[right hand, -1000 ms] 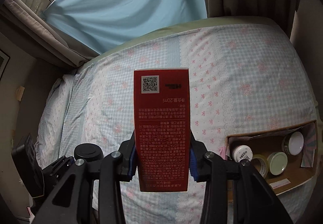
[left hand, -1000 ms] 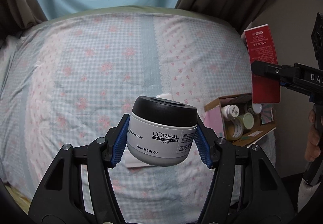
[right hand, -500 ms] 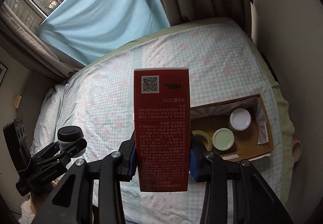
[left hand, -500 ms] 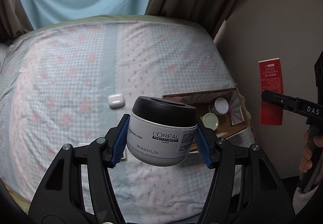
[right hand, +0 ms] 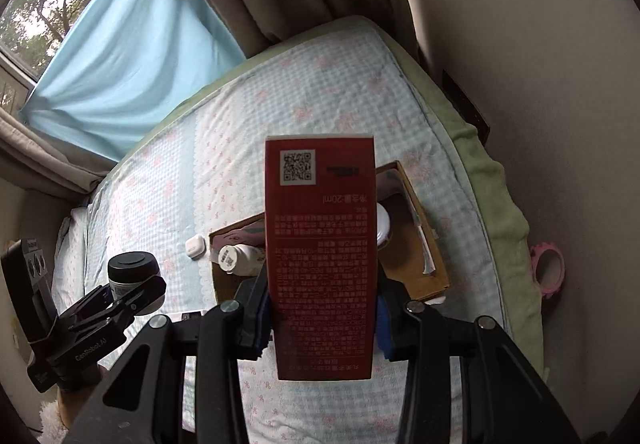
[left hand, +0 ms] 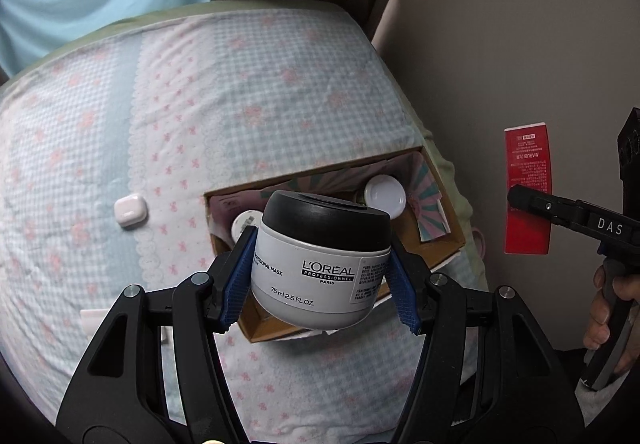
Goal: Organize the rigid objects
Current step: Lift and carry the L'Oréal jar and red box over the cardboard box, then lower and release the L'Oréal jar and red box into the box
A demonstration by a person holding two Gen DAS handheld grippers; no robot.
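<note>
My left gripper (left hand: pixel 320 276) is shut on a white L'Oréal jar with a black lid (left hand: pixel 324 264) and holds it in the air over the near part of an open cardboard box (left hand: pixel 444 200) on the bed. My right gripper (right hand: pixel 320 320) is shut on a tall red carton (right hand: pixel 320 256), held upright above the same box (right hand: pixel 420 224). The red carton (left hand: pixel 527 188) also shows at the right in the left wrist view, and the jar (right hand: pixel 130 276) at the left in the right wrist view. The box holds a white-lidded jar (left hand: pixel 385 195) and a small white bottle (right hand: pixel 240 258).
A small white earbud case (left hand: pixel 130 210) lies on the checked bedspread left of the box. A flat white item (left hand: pixel 94 318) lies at the left near my left gripper. A wall (left hand: pixel 520 44) runs along the bed's right side. A pink tape roll (right hand: pixel 550 272) sits by the wall.
Both grippers have moved right and toward the box with their loads. The box now lies right under the jar and behind the red carton.
</note>
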